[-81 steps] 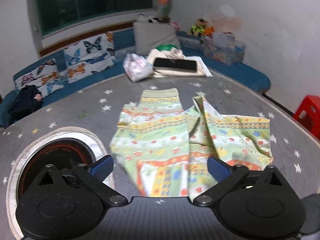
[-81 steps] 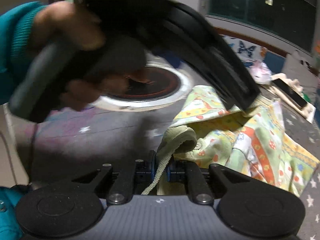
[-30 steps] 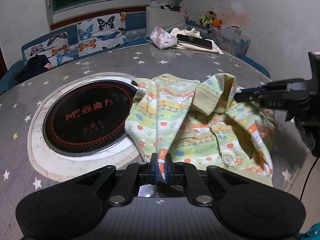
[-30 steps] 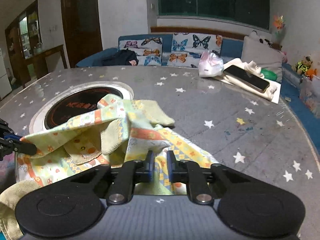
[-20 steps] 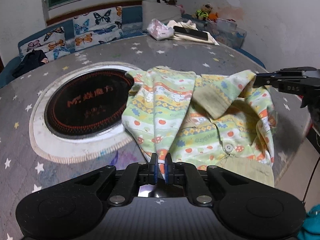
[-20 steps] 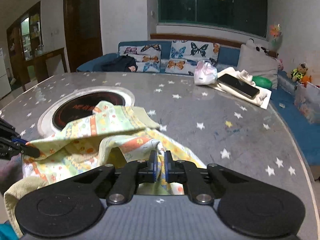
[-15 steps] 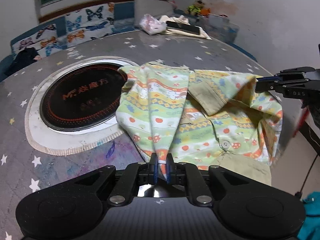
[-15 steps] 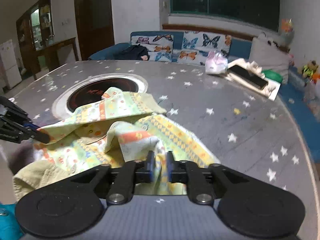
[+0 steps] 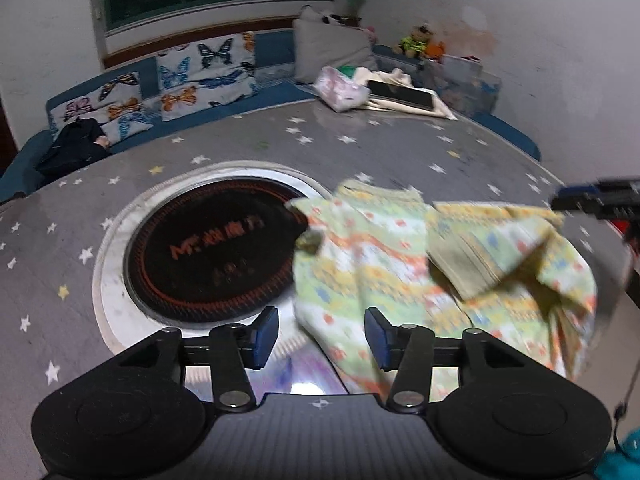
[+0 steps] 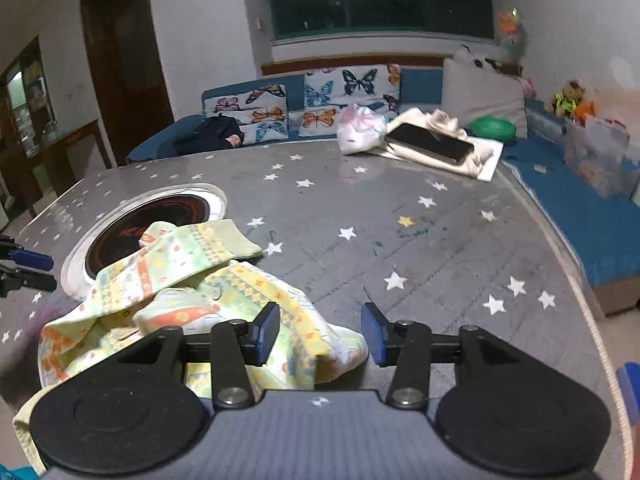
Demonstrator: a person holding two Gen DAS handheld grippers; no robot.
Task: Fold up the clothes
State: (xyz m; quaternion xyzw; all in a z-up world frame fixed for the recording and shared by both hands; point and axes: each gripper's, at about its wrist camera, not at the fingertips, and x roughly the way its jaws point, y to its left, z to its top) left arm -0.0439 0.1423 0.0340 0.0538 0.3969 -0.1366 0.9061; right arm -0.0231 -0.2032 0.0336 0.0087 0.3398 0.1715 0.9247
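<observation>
Both let go: left tool (image 9: pixel 322 338) and right tool (image 10: pixel 320 334) jaws opening, empty; shirt (image 9: pixel 420 272) dropped on surface (image 10: pixel 400 240), blurred, probably still settling. Fold laid.

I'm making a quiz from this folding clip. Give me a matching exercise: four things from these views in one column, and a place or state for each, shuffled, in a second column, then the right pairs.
Things:
1. patterned shirt
2. phone
3. left hand-held gripper
4. round burner

Places or states:
A. set into the table top, partly covered by cloth
B. lying on pale cloth at the table's far edge
C. crumpled on the starred table
D. jaws opening, pads clear of the cloth between them

Pairs: 1-C, 2-B, 3-D, 4-A
</observation>
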